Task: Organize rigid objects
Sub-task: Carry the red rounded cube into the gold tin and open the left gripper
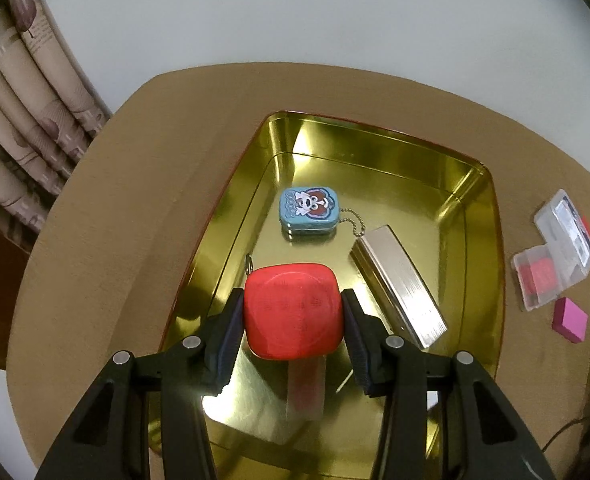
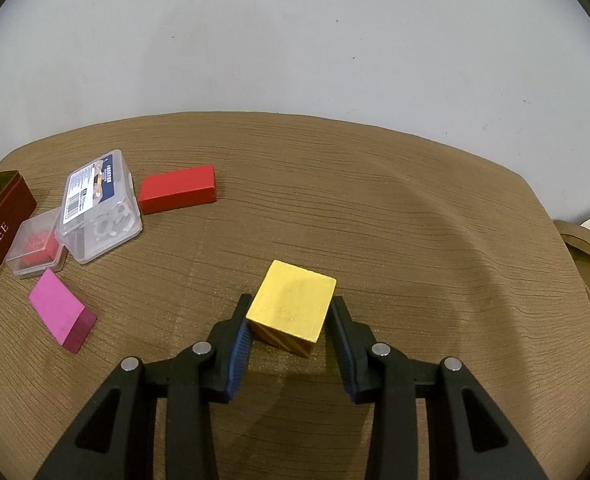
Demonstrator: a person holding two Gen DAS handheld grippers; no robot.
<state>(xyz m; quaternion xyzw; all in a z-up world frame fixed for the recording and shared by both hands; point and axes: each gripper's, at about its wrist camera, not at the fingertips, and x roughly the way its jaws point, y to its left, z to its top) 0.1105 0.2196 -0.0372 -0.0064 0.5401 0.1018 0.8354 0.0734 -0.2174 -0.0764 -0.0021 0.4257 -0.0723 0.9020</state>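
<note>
The right claw (image 2: 289,330) brackets a yellow block (image 2: 291,306) on the brown tablecloth (image 2: 415,240), left finger touching it.

Both views are fisheye, each looking forward and down along its gripper's 2 fingers, which fill the lower part of the frame. The left wrist view sits close above the gold tin tray (image 1: 471,184), facing a white wall (image 1: 295,12), with a curtain (image 1: 27,100) at upper left. The right wrist view sits low and close over the brown tablecloth (image 2: 415,208), facing the same kind of wall. Both share the clear plastic case (image 1: 567,224) (image 2: 95,208) and pink block (image 1: 570,319) (image 2: 61,310): right edge in one, left side in the other.
</note>
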